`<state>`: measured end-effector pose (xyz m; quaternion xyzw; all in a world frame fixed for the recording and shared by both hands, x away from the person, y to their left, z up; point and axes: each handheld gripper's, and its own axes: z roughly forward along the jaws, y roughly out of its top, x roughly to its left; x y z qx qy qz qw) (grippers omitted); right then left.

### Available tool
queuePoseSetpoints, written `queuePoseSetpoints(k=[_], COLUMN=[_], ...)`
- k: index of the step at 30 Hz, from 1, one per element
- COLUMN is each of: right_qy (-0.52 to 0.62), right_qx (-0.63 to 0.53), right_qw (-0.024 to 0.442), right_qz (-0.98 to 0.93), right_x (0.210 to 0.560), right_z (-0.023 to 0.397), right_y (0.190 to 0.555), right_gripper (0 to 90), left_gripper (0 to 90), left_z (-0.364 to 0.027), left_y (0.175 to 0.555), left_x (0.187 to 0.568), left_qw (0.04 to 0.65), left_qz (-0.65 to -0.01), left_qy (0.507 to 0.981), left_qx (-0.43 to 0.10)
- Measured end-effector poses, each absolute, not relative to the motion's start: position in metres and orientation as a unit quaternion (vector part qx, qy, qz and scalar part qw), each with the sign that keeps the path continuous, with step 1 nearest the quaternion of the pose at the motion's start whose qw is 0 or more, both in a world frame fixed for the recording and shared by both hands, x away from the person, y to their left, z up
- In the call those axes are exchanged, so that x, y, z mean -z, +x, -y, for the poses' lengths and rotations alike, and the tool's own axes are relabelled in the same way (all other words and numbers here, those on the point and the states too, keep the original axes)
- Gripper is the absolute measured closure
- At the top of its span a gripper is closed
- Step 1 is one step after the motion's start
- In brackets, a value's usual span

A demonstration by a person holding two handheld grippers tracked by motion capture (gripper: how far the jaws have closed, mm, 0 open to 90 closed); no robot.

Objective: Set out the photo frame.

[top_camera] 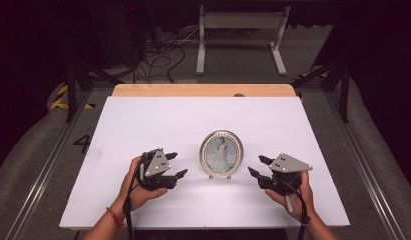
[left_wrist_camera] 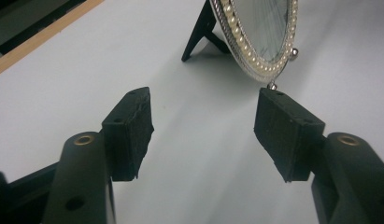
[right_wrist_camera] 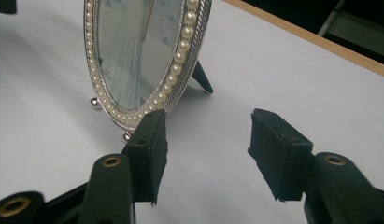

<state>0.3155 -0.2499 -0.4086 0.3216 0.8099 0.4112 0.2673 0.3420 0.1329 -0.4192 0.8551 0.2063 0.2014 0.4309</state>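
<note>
I see the oval photo frame (top_camera: 222, 153) standing upright between my left gripper (top_camera: 176, 165) and right gripper (top_camera: 258, 166). Both stand open and hold nothing. The right one seems slightly nearer, perhaps.

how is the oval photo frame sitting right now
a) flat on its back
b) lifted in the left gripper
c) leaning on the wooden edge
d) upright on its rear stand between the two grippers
d, since the oval photo frame stands upright on the white table, its black rear stand propping it, with the left gripper and right gripper open on either side and not touching it.
</note>
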Motion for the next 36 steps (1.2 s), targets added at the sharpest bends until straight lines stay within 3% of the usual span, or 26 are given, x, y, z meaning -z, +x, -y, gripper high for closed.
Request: queuePoseSetpoints(k=[7, 16, 24, 36], right_qy=[0.318, 0.328, 0.350, 0.353], right_qx=[-0.401, -0.397, -0.392, -0.391], right_qw=[0.272, 0.280, 0.282, 0.287], right_qz=[-0.815, -0.810, -0.803, -0.800], right_x=[0.416, 0.422, 0.435, 0.452], right_z=[0.259, 0.279, 0.295, 0.303], right_y=[0.312, 0.309, 0.307, 0.299], right_gripper=[37.0, 28.6, 17.8, 16.0], left_gripper=[31.4, 17.1, 13.0, 7.7], left_z=[-0.150, -0.169, -0.203, -0.230], left_y=[0.335, 0.318, 0.307, 0.305], left_x=[0.428, 0.438, 0.450, 0.458], left_qw=[0.410, 0.411, 0.412, 0.436], left_qz=[-0.217, -0.229, -0.269, -0.305], left_qy=[0.862, 0.855, 0.844, 0.821], left_qx=[-0.202, -0.217, -0.211, -0.209])
